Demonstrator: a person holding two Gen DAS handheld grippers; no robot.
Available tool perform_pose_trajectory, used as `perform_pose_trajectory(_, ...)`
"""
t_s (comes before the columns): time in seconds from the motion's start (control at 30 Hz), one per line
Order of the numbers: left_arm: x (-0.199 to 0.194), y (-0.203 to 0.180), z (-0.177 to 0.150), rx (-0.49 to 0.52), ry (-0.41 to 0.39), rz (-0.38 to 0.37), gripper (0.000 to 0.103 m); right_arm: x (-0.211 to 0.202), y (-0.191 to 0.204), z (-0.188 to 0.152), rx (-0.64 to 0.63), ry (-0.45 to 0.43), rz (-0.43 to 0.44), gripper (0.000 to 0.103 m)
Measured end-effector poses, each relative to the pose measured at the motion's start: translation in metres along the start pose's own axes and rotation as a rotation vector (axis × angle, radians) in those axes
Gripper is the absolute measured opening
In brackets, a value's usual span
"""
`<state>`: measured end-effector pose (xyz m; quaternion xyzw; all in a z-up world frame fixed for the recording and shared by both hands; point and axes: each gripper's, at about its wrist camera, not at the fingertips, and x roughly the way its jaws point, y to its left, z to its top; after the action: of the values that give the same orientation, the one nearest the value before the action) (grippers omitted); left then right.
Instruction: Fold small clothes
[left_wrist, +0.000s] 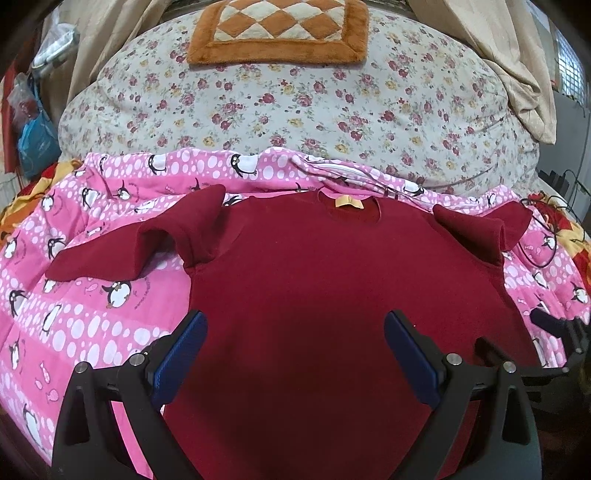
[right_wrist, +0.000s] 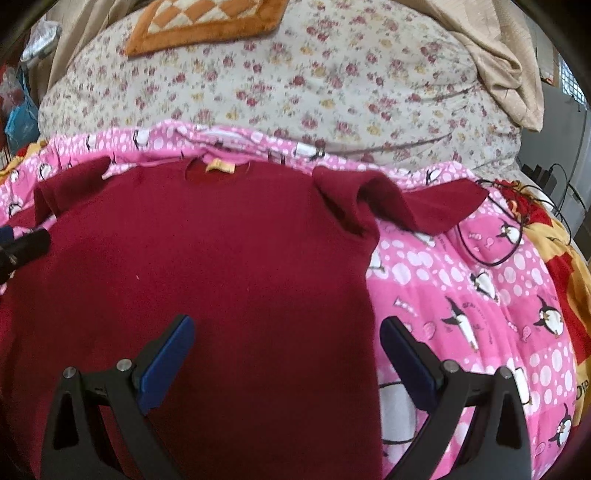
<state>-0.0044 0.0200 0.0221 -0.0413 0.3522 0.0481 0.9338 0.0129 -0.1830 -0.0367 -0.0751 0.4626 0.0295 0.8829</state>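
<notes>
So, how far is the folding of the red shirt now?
Done: the red shirt lies spread out, collar away from the cameras, on the pink penguin blanket. In hand: nothing; the left claw and right claw are both open above its lower part. Left: everything; both sleeves are still bunched, and no fold is made.

Sweater (left_wrist: 314, 288) matt fleecy cloth; blanket (left_wrist: 92, 314) soft printed cloth; tongs (left_wrist: 295, 354) matt black plastic, blue pads (left_wrist: 181, 354)

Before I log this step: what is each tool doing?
Left tool: open, holding nothing, over the shirt.
Right tool: open, holding nothing.
</notes>
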Motion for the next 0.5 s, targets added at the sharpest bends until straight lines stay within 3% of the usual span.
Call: perform_pose_trajectory(0.5,-0.006,0.0014,0.0002,-0.017,-0.012,-0.014,0.08,-0.0023,0.0044,-0.0007,-0.023,-0.038,-0.033,0.102)
